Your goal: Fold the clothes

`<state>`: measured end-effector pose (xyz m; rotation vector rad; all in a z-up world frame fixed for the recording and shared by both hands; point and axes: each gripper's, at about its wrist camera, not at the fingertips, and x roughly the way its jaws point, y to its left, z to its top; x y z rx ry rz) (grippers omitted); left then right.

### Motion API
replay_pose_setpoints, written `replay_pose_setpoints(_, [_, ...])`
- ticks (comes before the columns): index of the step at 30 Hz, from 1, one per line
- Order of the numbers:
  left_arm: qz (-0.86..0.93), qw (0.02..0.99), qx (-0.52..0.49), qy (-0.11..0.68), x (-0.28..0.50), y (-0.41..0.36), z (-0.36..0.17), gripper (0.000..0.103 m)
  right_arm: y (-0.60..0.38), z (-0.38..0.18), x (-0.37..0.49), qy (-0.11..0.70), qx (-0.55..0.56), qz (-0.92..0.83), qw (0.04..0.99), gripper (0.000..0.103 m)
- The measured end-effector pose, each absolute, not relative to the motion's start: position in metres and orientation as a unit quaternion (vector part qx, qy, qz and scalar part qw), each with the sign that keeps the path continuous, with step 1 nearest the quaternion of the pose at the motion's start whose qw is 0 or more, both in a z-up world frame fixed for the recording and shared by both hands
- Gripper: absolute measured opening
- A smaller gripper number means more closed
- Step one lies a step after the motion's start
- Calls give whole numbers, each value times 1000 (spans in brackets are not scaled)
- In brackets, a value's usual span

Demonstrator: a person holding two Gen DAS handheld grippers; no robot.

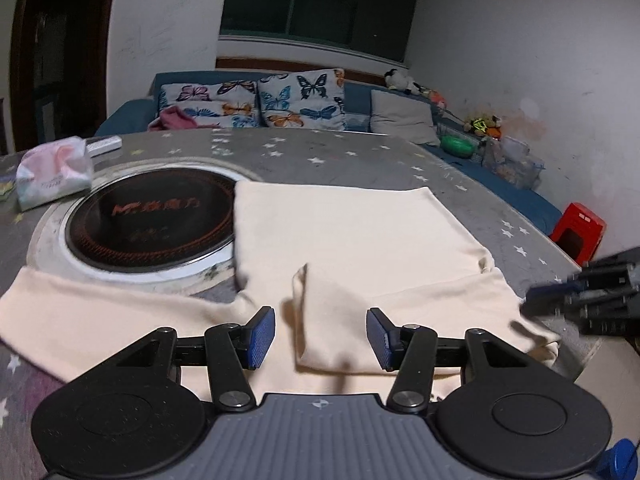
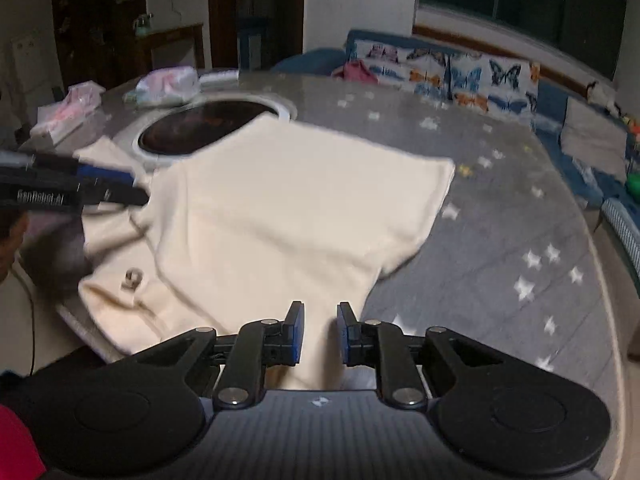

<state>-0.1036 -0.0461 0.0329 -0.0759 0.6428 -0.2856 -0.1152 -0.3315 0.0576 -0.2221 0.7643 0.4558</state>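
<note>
Left tongs wide, right tongs narrow, empty over blurred cream garment.

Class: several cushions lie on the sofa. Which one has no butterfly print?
The plain grey cushion, rightmost in the left wrist view. The other cushions carry coloured butterflies.

One cream garment, two tissue packs, two butterfly cushions, one grey cushion, one red stool.
</note>
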Motion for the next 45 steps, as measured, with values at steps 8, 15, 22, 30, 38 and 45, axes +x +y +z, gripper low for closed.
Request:
replay_pose_setpoints(8, [-141, 931, -33, 335, -107, -52, 19, 15, -317, 51, -74, 350, -105, 230, 902, 19])
replay_pose_setpoints(15, [-131, 932, -69, 331, -126, -32, 38, 6, -310, 44, -68, 352, -120, 234, 898, 19])
replay_pose_setpoints(22, [-110, 924, -87, 356, -129, -6, 36, 13, -294, 52, -68, 343, -134, 262, 892, 20])
replay_pose_setpoints(30, [22, 940, -100, 324, -131, 49, 45, 42, -232, 47, -71, 340, -176, 353, 854, 19])
replay_pose_setpoints(38, [160, 933, -112, 302, -120, 107, 41, 54, -183, 36, -80, 337, -200, 412, 823, 18])
replay_pose_setpoints(45, [188, 918, -160, 309, -98, 137, 25, 52, -186, 48, -86, 326, -191, 410, 830, 19])
